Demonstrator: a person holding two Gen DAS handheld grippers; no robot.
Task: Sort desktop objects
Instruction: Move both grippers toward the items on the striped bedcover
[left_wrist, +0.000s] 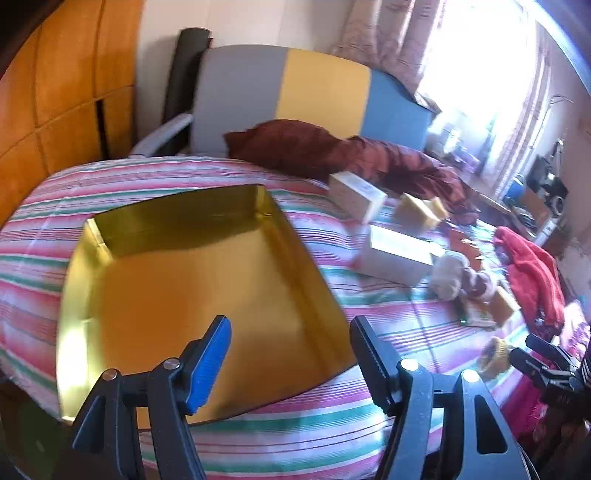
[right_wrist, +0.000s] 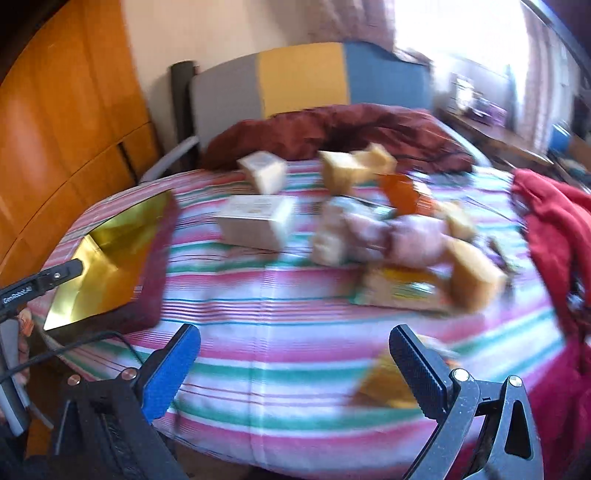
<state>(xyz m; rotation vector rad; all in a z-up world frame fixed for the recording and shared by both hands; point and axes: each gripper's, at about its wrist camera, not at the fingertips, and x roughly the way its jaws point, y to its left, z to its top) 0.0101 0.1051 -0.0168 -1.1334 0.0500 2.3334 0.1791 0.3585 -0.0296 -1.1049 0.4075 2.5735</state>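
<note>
Striped bed (left_wrist: 303, 424) — gold tray (left_wrist: 192, 280), boxes (left_wrist: 397, 254)

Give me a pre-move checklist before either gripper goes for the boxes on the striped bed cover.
1. Gold metal tray has nothing in it, ready to receive: ok.
2. Left gripper open with nothing between its pads: ok.
3. Right gripper open wide, nothing held: ok.
4. White cardboard box lies apart from the other white box, free to grasp: ok.
5. Heap of tan boxes and soft toy: which pieces touch or overlap is lost in blur: cannot tell.
6. Small yellow object by the right gripper's black finger: what it is, cannot tell.
</note>
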